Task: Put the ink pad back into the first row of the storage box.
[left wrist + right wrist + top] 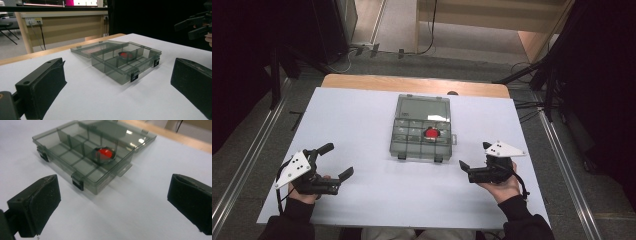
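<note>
Two grippers (jaws apart) flank compartment box [422, 131].

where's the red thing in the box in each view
High view: the red item sits mid-picture, in a compartment toward the right side of the open grey compartment box.
Left gripper view: the red item is just right of centre, seen through the box's tinted walls.
Right gripper view: it is upper centre, in a compartment near the box's far side.
Shared landmark: the box's two black front latches.
</note>
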The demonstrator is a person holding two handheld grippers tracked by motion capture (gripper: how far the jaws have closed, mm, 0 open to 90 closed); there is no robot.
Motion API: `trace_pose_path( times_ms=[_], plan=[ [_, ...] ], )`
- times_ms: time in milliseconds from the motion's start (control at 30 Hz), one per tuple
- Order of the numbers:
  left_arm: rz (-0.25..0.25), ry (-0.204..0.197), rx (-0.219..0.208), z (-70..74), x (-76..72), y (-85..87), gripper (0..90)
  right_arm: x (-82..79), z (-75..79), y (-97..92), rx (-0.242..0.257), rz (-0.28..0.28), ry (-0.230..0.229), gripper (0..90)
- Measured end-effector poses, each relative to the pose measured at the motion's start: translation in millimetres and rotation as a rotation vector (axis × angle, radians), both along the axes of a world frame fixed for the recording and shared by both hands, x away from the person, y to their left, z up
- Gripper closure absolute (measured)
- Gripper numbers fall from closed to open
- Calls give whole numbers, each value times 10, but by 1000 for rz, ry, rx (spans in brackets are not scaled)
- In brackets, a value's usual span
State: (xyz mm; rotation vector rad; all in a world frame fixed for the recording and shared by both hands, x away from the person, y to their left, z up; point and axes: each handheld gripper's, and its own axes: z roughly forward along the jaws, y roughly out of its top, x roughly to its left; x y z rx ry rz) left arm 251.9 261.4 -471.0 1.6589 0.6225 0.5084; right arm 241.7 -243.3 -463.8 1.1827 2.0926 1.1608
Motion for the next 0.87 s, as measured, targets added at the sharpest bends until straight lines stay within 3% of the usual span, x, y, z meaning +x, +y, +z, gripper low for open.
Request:
trace_pose_path(
  times_ms=[133,267,400,533,633,867],
  plan=[
    [-1,1,2,-1,-1,-1,0,-116,-77,-81,2,-33,-55,0],
    [2,0,-1,2,-1,2,0,-229,-165,-194,44,-91,-115,0],
    [4,0,1,3,1,7,0,-312,-263,-295,73,-124,-146,0],
    [-2,7,1,-1,4,-7,0,-381,-447,-332,51,-167,-189,7],
    [-7,8,-1,-1,5,-13,0,-374,-491,-319,55,-161,-169,7],
    [-9,13,0,-8,16,-16,0,-413,-430,-272,62,-137,-236,6]
  ],
)
